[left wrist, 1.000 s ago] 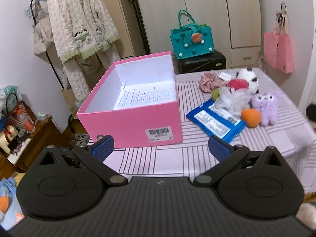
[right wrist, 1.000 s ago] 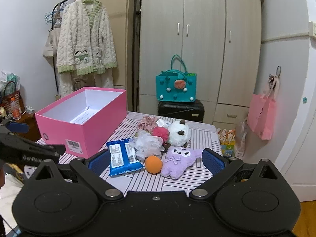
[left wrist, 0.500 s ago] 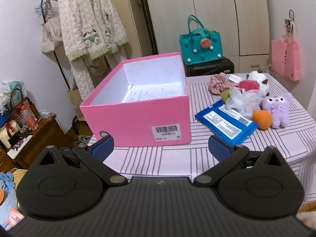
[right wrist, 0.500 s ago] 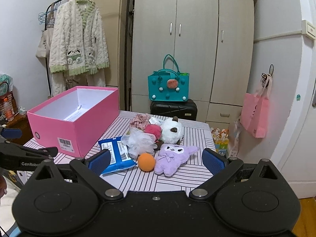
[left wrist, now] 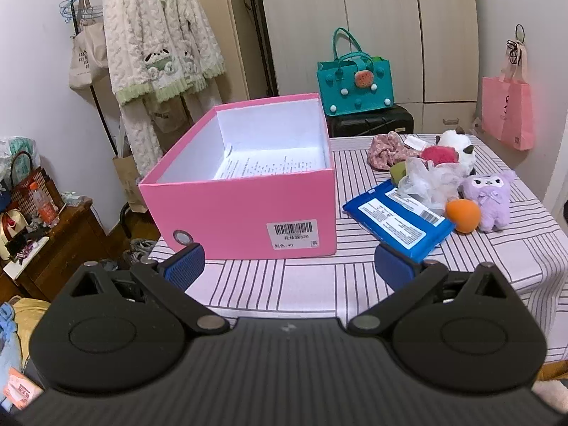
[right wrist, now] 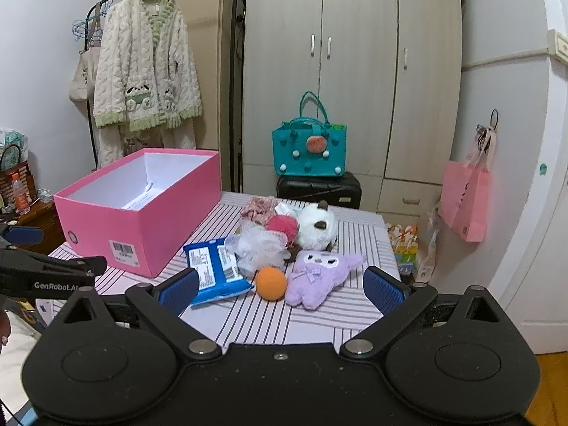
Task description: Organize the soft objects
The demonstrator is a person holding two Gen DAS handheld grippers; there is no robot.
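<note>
An open pink box [left wrist: 241, 209] [right wrist: 142, 220] stands on the left of a striped table [left wrist: 319, 284], holding only a printed sheet. Right of it lies a heap of soft things: a purple plush [right wrist: 319, 277] [left wrist: 491, 195], an orange ball [right wrist: 271, 283] [left wrist: 462, 214], a white plush [right wrist: 316, 225], a white mesh puff [right wrist: 259, 245], a red pom [right wrist: 282, 225], a pink floral scrunchie [left wrist: 385, 149] and a blue wipes pack [left wrist: 397, 220] [right wrist: 216, 266]. My left gripper [left wrist: 289, 268] is open and empty before the box. My right gripper [right wrist: 280, 289] is open and empty, short of the ball and purple plush.
A teal bag [right wrist: 309, 152] sits on a black case behind the table. A pink tote [right wrist: 468, 206] hangs on the right wall. A clothes rack with a white robe [right wrist: 145, 78] stands at the left. A cluttered wooden cabinet [left wrist: 46, 248] is left of the table.
Both grippers have drawn a little nearer the table and the views have levelled. Both stay open and empty. Nothing on the table has moved.
</note>
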